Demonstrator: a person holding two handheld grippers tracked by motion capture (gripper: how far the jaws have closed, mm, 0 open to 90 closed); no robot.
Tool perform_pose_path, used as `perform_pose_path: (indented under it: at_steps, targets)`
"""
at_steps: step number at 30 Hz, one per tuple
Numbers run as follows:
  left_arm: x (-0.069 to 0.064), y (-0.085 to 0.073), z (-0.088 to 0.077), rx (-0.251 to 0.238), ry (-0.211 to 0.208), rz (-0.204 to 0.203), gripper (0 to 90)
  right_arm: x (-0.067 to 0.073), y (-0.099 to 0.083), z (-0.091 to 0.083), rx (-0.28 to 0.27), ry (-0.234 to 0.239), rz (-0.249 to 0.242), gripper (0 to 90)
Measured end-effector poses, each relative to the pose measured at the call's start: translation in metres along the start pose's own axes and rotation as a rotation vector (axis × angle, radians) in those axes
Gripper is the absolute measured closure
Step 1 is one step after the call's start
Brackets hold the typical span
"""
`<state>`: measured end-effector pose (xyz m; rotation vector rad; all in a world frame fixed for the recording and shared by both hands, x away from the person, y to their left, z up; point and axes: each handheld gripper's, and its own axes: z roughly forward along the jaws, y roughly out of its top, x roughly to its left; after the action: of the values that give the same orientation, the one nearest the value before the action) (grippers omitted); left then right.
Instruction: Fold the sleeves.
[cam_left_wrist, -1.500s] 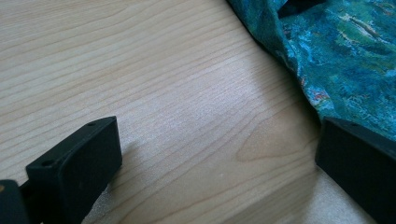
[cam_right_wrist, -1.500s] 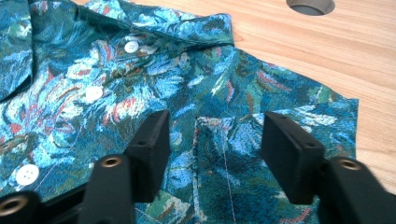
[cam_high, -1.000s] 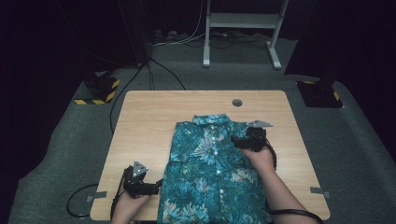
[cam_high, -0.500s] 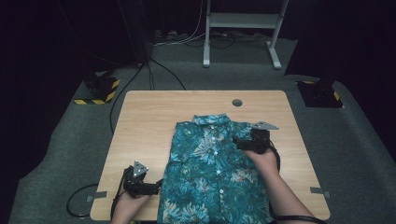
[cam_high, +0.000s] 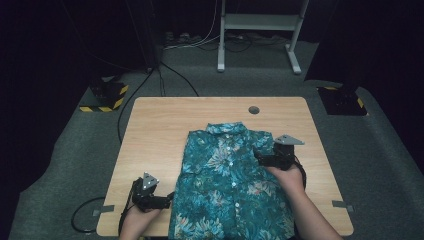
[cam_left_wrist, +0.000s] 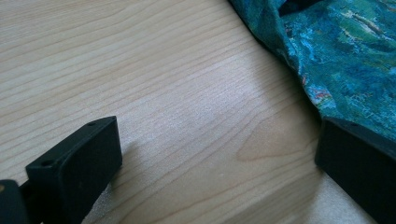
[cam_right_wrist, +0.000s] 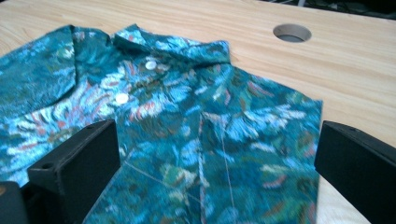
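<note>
Dark room, grey carpet, light wooden table (cam_high: 160, 130) with a round cable hole (cam_high: 254, 109) near its far edge. A teal floral button-up shirt (cam_high: 227, 185) lies flat on the table, collar toward the far side, hem running off the near edge. My left gripper (cam_high: 168, 200) rests on the bare wood at the shirt's lower left edge; its jaws stand wide apart, gripping nothing, one jaw just against the fabric (cam_left_wrist: 336, 60). My right gripper (cam_high: 257, 157) sits over the shirt's right shoulder, jaws spread wide, the cloth (cam_right_wrist: 224, 140) lying between them, not pinched.
</note>
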<state>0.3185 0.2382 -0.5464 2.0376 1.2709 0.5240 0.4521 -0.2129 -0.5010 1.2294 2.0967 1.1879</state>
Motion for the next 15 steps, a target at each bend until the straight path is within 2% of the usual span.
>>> perform_pose_path:
  at_steps: [7, 9, 15]
  targets:
    - [0.000, 0.000, 0.000, 0.001, 0.002, 0.002, 1.0, -0.005, -0.012, -0.011, 0.009, 0.008, 0.004, 0.2]
    - [0.000, 0.000, 0.000, 0.001, 0.002, 0.003, 1.0, -0.006, -0.017, -0.016, 0.007, 0.001, -0.013, 0.2]
    - [0.000, 0.000, 0.000, 0.001, 0.002, 0.001, 1.0, -0.009, -0.026, -0.025, 0.017, -0.003, -0.007, 0.2]
